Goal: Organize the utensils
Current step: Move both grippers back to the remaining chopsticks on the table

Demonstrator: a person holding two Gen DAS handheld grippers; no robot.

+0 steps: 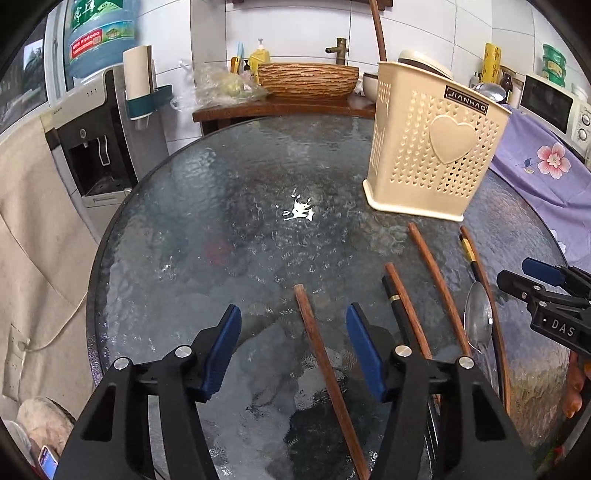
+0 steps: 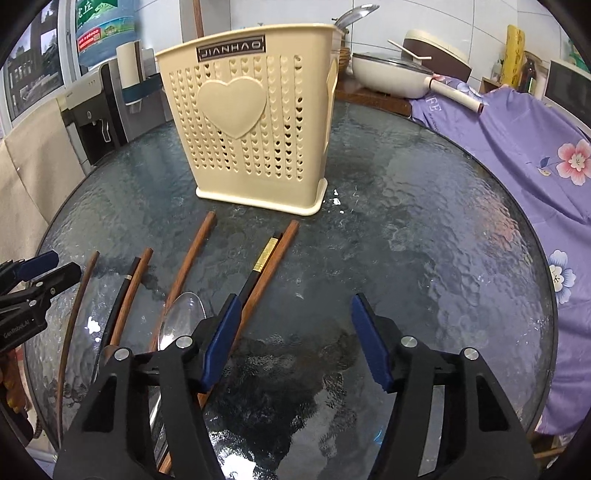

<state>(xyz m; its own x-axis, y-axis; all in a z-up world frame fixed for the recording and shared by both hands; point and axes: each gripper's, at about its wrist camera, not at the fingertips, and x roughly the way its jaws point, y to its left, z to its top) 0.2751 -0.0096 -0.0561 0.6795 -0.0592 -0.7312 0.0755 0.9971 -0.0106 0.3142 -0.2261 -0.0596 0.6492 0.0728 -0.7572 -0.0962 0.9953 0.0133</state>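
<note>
Right tongs [image 2: 291, 332] hide spoon [image 2: 183, 317] handle.

Place: a home kitchen
Back wall, 12 o'clock: white tiles [image 1: 295, 33], basin [image 1: 308, 79] with tap [image 1: 340, 48]
10 o'clock: water dispenser [image 1: 96, 140]
2 o'clock: microwave [image 1: 554, 107]
Counter: lidded pan [image 2: 391, 79]

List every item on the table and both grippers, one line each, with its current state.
utensil holder: upright on the glass table, no table utensils in it yet
wooden chopsticks: lying flat, scattered
black chopsticks: lying flat beside wooden ones
metal spoon: lying flat, bowl up
left gripper: open, a wooden chopstick between its fingers, untouched
right gripper: open, empty
</note>
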